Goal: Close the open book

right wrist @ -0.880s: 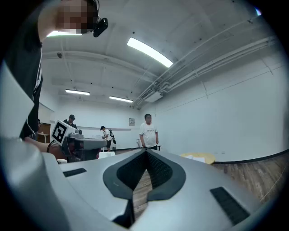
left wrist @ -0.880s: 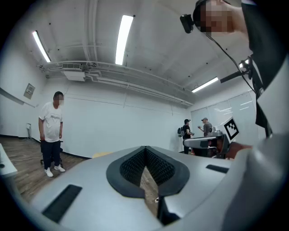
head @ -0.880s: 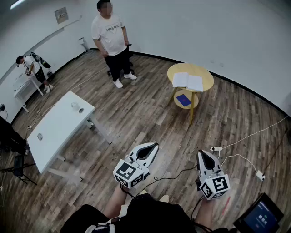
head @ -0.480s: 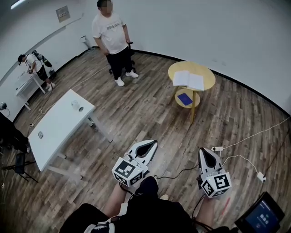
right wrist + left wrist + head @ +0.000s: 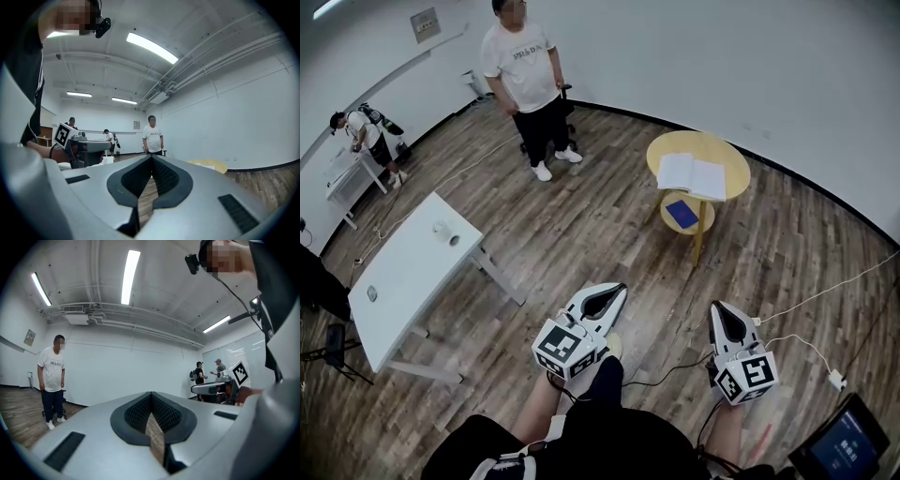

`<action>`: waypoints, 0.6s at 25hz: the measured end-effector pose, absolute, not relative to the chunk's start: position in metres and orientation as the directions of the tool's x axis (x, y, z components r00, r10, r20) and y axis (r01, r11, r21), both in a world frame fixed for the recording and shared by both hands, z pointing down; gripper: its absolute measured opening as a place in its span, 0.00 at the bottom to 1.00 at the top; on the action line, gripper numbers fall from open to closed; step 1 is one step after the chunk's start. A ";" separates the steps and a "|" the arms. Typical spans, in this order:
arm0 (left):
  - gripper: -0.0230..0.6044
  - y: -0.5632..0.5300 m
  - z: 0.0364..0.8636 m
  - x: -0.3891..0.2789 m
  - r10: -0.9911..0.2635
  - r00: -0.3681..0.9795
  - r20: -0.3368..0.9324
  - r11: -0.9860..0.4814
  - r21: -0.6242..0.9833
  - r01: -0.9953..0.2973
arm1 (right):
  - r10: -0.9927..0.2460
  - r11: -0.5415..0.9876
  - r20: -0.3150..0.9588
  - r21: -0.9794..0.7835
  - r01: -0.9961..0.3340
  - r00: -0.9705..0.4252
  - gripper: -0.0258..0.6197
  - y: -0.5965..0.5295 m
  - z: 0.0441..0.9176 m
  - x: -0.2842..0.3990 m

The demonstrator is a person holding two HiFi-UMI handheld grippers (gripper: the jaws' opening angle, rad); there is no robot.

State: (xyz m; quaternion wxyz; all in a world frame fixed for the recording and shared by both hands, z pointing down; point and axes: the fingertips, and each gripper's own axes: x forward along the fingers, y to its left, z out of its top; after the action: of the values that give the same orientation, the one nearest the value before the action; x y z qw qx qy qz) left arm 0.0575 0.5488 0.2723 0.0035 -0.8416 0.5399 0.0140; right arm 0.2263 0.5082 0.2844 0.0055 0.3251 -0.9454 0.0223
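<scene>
An open white book lies flat on the round yellow table at the far right of the room in the head view. Both grippers are held low near my body, far from it. My left gripper points toward the table with its jaws together and nothing between them. My right gripper is likewise shut and empty. In the right gripper view the yellow table shows low at the right, beyond the closed jaw tips. The left gripper view shows closed tips and a white wall.
A blue book rests on the yellow table's lower shelf. A white table stands at the left. A person in a white shirt stands at the back. Cables and a power strip lie on the wooden floor at the right.
The view has shifted a little as I step forward; the yellow table sits slightly lower and nearer. The standing person has moved a little. Both grippers stay shut in the same pose.
</scene>
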 end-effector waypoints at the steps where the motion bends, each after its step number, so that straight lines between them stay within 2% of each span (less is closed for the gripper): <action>1: 0.03 0.534 0.272 0.050 -0.907 0.420 -0.026 -0.421 0.009 -0.907 | -0.615 0.787 0.024 -0.039 -0.616 -0.788 0.04 0.494 0.283 0.218; 15: 0.03 0.295 0.270 -0.065 -0.850 0.526 0.001 -0.526 0.007 -0.850 | -0.692 0.720 0.037 -0.042 -0.693 -0.721 0.03 0.277 0.272 0.094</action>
State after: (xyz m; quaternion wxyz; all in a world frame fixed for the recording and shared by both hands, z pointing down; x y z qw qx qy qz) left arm -0.0647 0.2946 0.2702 -0.0035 -0.8736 0.4866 0.0012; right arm 0.0939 0.2771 0.2725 0.0093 0.3731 -0.9273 0.0266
